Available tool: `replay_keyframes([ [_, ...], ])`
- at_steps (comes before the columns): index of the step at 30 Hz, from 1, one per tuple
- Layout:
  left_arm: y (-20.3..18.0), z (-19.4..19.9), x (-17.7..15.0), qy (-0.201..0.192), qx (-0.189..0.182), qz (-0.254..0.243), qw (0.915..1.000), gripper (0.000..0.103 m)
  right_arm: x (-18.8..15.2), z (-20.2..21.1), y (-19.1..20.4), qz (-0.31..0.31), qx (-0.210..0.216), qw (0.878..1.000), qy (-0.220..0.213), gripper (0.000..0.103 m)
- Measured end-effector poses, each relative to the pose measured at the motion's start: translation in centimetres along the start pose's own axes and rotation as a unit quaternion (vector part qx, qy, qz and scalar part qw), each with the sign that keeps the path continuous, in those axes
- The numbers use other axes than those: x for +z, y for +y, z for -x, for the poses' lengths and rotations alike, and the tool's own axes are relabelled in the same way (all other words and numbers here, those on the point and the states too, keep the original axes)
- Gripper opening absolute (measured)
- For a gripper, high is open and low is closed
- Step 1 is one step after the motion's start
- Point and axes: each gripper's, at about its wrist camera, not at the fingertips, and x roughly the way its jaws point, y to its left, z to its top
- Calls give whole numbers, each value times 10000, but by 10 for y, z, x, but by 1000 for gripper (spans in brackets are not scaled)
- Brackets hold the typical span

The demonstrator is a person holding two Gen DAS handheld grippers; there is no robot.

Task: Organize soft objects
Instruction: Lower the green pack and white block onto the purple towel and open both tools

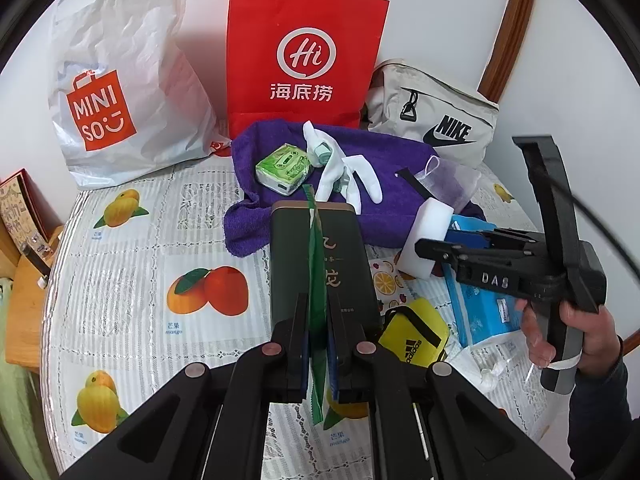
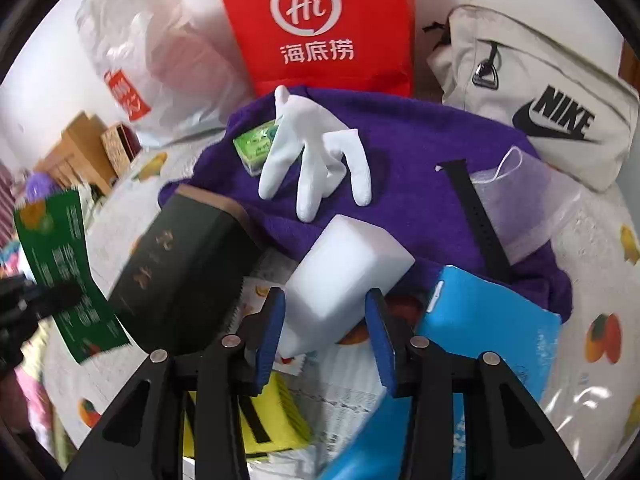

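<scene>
My left gripper (image 1: 318, 320) is shut on a flat green packet (image 1: 317, 300), held edge-on above a dark green box (image 1: 320, 256). The packet also shows at the left of the right wrist view (image 2: 68, 276). My right gripper (image 2: 326, 312) is open, its blue pads on either side of a white sponge block (image 2: 344, 272), apart from it. In the left wrist view the right gripper (image 1: 448, 250) sits at the sponge (image 1: 428, 236). A purple towel (image 2: 420, 160) carries a white glove (image 2: 316, 160), a green tissue pack (image 1: 285, 167) and a black strap (image 2: 476, 212).
A red paper bag (image 1: 304, 52), a white Miniso plastic bag (image 1: 120, 80) and a beige Nike pouch (image 1: 436, 116) stand at the back. A blue tissue pack (image 2: 492, 332) and a yellow Adidas item (image 1: 416, 332) lie near my right gripper. Wooden furniture (image 1: 24, 280) is at the left.
</scene>
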Motion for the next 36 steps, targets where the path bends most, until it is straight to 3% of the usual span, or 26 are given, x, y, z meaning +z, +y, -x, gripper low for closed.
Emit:
replay_keyframes([
  [2,0,-1,0,12,-25,1,10000,8,2,-2,-1,-119,60,9999,12,66],
  [5,-1,-2,0,19,-52,-35,10000,8,3,-8,-1,-161,-208,9997,2,72],
  [7,-2,-2,0,16,-76,-46,10000,8,3,-10,0,-199,-209,9996,-25,68],
  [10,-3,-2,0,16,-77,-47,10000,8,5,-11,-1,-181,-453,9988,-7,40],
  [18,-4,7,1,-48,-116,-38,9999,8,3,3,-12,-196,-252,9995,-2,39],
  [28,-9,34,20,-328,19,-33,9995,8,10,44,-12,-63,69,9992,-395,39],
  [36,-23,19,49,-367,-131,-109,9992,8,19,67,-29,215,-202,9976,-634,39],
])
